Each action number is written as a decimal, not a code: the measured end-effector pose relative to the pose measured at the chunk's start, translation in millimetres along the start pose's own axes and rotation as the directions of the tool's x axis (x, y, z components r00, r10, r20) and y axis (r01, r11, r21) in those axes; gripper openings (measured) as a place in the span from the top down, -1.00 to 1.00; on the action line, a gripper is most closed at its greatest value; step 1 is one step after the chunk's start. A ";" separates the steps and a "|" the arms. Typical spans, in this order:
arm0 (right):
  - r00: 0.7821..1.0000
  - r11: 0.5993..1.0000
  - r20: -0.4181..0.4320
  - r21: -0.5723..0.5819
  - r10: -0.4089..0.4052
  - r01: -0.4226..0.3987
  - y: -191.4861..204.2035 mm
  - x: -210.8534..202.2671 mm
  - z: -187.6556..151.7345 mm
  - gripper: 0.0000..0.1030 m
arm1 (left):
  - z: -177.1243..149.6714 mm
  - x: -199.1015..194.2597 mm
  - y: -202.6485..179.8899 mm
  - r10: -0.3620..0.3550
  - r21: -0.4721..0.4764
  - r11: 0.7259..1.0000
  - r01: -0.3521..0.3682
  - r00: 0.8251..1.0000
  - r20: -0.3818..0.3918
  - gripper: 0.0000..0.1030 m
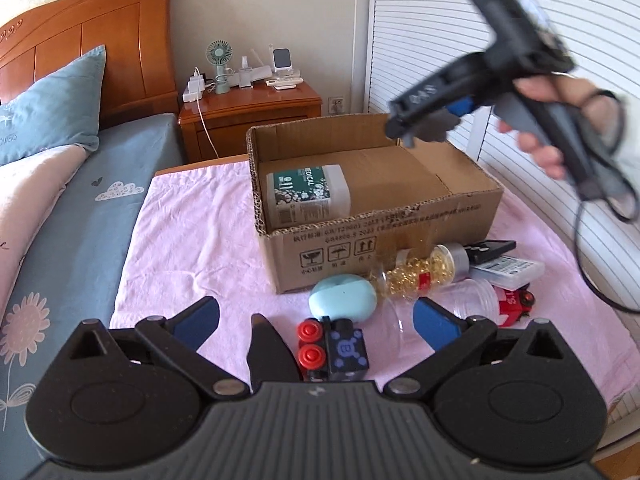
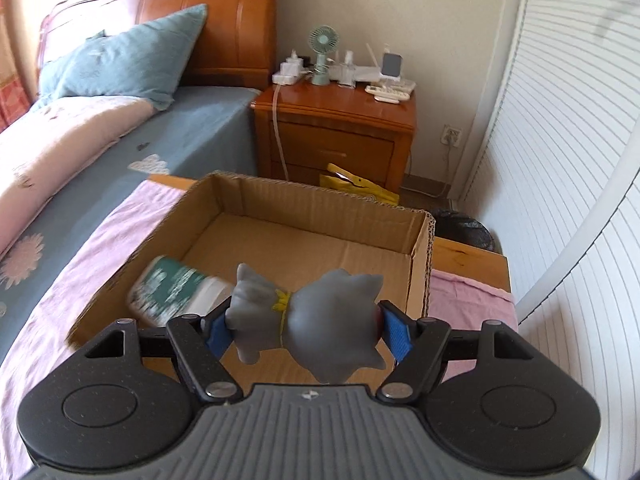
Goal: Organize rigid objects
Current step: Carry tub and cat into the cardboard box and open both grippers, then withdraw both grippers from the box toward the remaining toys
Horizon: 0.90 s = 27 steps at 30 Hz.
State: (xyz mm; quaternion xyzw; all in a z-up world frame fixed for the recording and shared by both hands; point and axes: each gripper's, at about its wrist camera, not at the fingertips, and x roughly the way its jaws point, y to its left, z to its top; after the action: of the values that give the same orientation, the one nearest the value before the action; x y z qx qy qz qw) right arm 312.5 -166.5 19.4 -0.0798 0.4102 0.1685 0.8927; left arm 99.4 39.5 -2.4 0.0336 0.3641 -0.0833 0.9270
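An open cardboard box (image 1: 400, 232) stands on a table with a pink cloth; a white bottle with a green label (image 1: 308, 194) lies inside at its left. My right gripper (image 2: 308, 330) is shut on a grey toy figure (image 2: 316, 320) and holds it above the box (image 2: 420, 264), with the bottle (image 2: 176, 292) below left. In the left wrist view the right gripper (image 1: 424, 128) hovers over the box's far right. My left gripper (image 1: 316, 320) is open and empty above a black toy block with red knobs (image 1: 332, 348).
In front of the box lie a light blue case (image 1: 344, 298), a clear bottle of golden capsules (image 1: 424, 270), a clear cup (image 1: 476, 300), a red toy (image 1: 516, 304), a black remote (image 1: 490, 250) and a white case (image 1: 512, 270). Bed at left, nightstand (image 2: 340, 128) behind.
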 end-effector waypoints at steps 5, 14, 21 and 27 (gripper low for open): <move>1.000 0.999 0.010 0.035 -0.012 0.012 -5.0 3.7 5.0 -0.94 | -3.7 -5.1 0.3 -0.011 -0.002 1.000 0.011 1.000 -0.014 -0.99; 0.999 0.999 0.040 0.021 -0.035 0.035 -0.3 -33.7 -12.4 -1.00 | -5.2 -23.4 7.4 -0.010 0.046 0.999 0.012 0.999 -0.051 -0.99; 0.998 0.999 0.037 0.013 -0.046 0.045 5.3 -58.0 -30.4 -1.00 | -1.9 -45.2 14.8 -0.007 0.056 0.998 0.012 0.996 -0.086 -0.99; 0.999 0.999 0.047 0.032 -0.022 0.020 6.5 -79.0 -57.9 -1.00 | -15.3 -34.3 17.3 0.058 0.062 0.997 -0.054 0.996 -0.066 -0.99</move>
State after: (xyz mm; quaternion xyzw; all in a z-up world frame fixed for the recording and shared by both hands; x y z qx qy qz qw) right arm 221.4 -195.3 41.7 -0.0662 0.3905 0.1546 0.9051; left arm 67.5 62.9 9.8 0.0742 0.3916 -0.0672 0.9147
